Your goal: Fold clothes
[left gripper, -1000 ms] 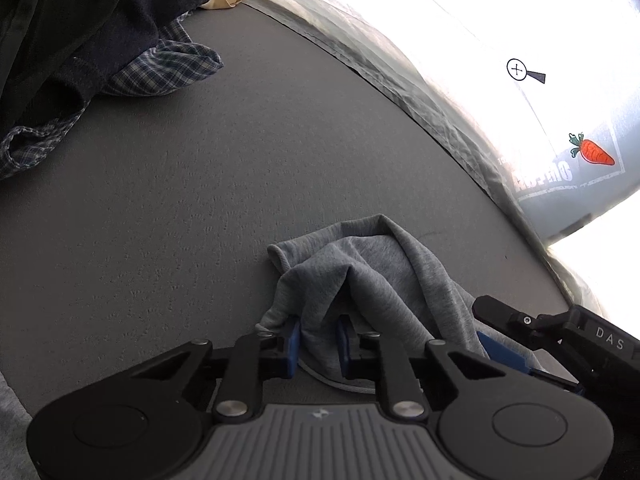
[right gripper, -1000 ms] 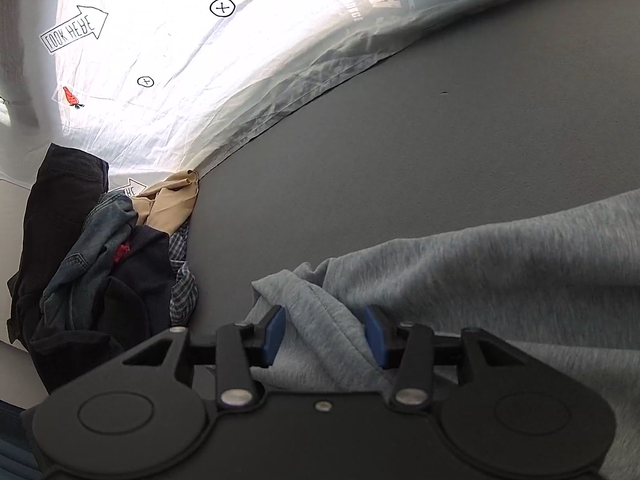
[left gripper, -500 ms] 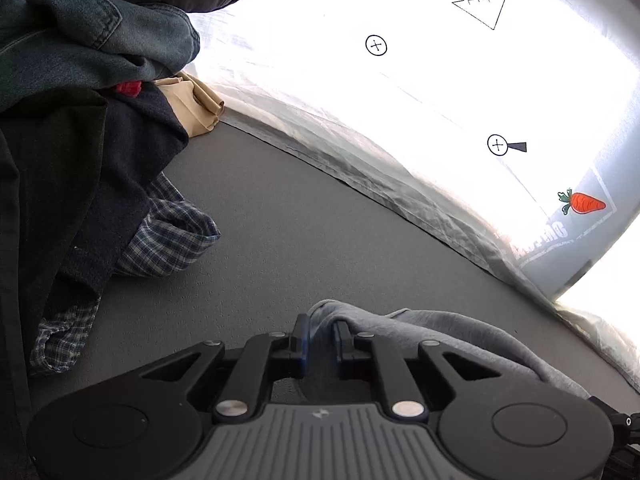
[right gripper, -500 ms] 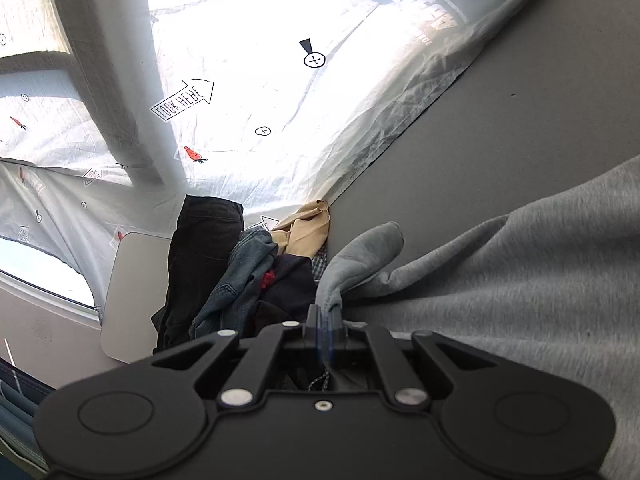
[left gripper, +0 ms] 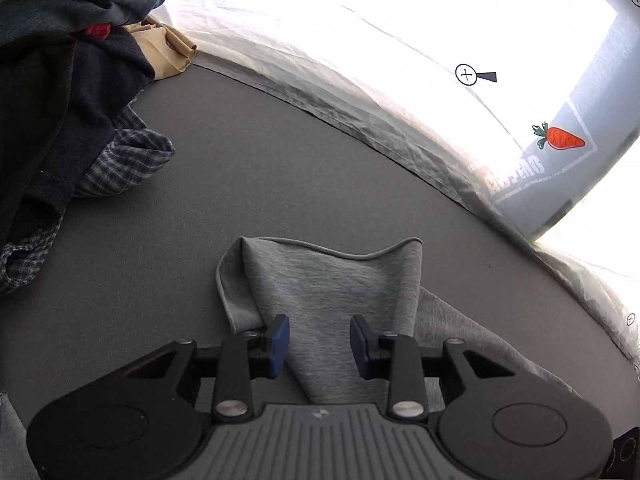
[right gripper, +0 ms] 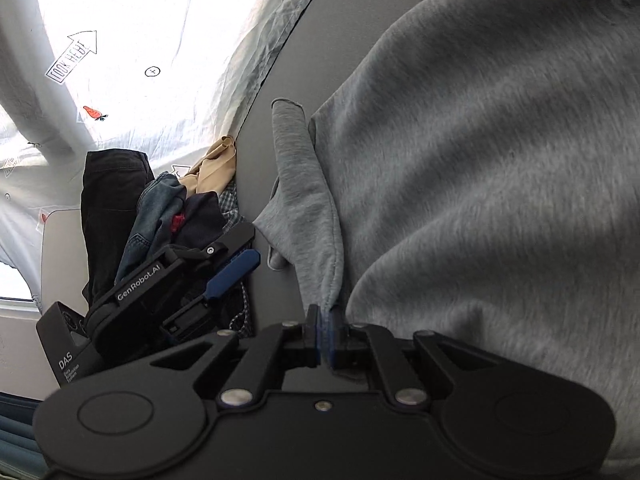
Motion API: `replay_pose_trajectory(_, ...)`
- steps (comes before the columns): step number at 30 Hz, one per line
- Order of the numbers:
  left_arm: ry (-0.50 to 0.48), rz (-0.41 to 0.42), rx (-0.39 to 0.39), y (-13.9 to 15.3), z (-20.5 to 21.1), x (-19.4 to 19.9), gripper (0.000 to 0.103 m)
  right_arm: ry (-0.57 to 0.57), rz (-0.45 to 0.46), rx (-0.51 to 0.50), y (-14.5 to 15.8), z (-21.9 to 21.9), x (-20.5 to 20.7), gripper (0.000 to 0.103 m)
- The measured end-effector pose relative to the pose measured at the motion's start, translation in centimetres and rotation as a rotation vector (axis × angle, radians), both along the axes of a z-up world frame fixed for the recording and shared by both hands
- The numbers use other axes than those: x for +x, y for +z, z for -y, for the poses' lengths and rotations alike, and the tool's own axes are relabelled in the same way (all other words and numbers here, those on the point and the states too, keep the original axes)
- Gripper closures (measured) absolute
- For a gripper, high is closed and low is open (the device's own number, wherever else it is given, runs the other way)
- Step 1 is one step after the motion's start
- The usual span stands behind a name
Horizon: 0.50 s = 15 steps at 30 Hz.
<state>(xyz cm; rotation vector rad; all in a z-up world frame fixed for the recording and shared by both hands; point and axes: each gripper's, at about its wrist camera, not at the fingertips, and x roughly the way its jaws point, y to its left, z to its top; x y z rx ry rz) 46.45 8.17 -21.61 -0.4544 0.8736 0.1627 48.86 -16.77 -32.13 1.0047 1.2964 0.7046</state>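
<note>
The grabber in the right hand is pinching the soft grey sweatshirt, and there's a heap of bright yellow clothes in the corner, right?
Not quite: the heap of clothes is mostly dark, black, navy and denim blue, with one tan piece. The right wrist view shows it. The right gripper does pinch the soft grey sweatshirt.

Grey desk [left gripper: 280, 168], matte and lightly textured. Along its far edge, a crumpled white sheet [left gripper: 400, 40], backlit, perhaps over a window. Printed with a carrot [left gripper: 560, 139], a crossed circle [left gripper: 466, 75] and a lettered arrow [right gripper: 72, 56].
</note>
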Motion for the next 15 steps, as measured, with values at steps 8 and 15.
replay_pose_trajectory(8,-0.100,-0.067,-0.018,-4.6,3.0,3.6,0.063,-0.102,-0.082,0.034,-1.4,2.0,0.0,0.097)
replay_pose_trajectory(15,-0.104,-0.070,0.013,-5.2,3.7,4.6,0.064,-0.073,-0.066,0.018,-1.2,1.8,0.4,0.097)
